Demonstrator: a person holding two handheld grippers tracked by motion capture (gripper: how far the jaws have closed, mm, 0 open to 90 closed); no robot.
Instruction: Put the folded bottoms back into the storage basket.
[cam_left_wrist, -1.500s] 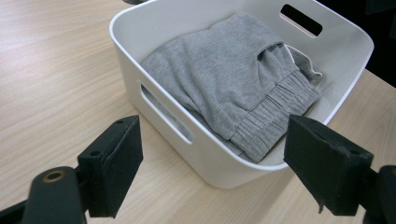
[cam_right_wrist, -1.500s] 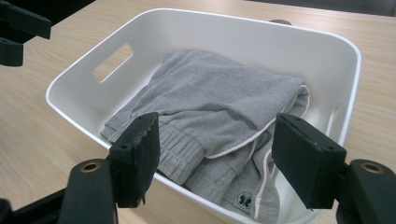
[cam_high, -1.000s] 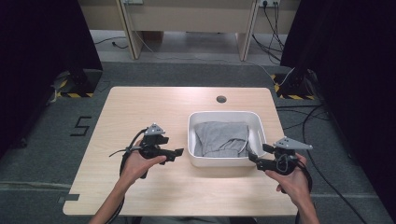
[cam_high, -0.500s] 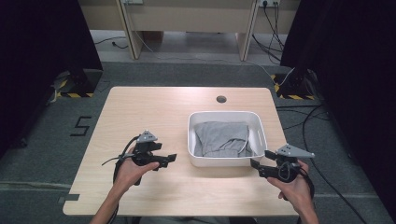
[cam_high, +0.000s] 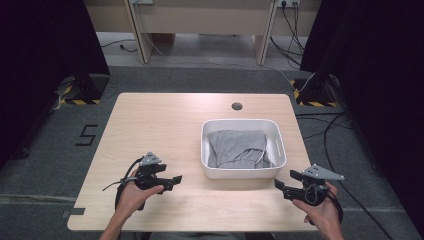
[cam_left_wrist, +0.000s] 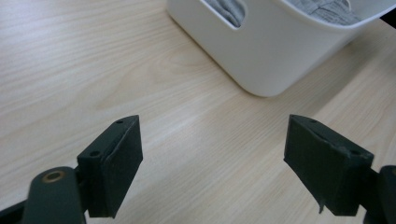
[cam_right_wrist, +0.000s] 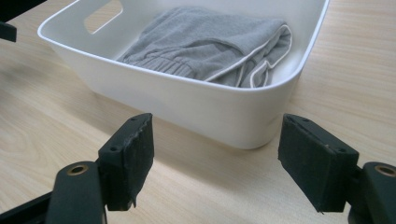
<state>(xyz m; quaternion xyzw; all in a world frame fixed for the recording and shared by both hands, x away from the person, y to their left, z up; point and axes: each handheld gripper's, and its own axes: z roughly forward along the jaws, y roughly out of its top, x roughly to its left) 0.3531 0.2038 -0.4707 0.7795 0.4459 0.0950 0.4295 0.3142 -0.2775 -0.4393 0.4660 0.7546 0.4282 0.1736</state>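
A white plastic tub (cam_high: 242, 172) stands right of the table's middle with a folded grey garment (cam_high: 238, 148) inside it. My left gripper (cam_high: 175, 182) is low over the wood left of the tub's near corner, open, nothing between its jaws (cam_left_wrist: 212, 163). My right gripper (cam_high: 277, 184) hangs just off the tub's near right corner, open and empty too (cam_right_wrist: 215, 161). In the right gripper view the grey garment (cam_right_wrist: 210, 44) shows white piping along its folds inside the tub (cam_right_wrist: 196, 105). The tub's rounded corner (cam_left_wrist: 275, 56) sits ahead of the left jaws.
The light wood table (cam_high: 165, 125) has a round cable hole (cam_high: 237, 106) near its far edge. Cables and dark stands lie on the grey floor around it. A "5" mark (cam_high: 88, 135) is taped on the floor at the left.
Both hands have drawn back toward the table's near edge and sunk lower. The left gripper moved away from the tub; the right slid past its near right corner. Both stayed open.
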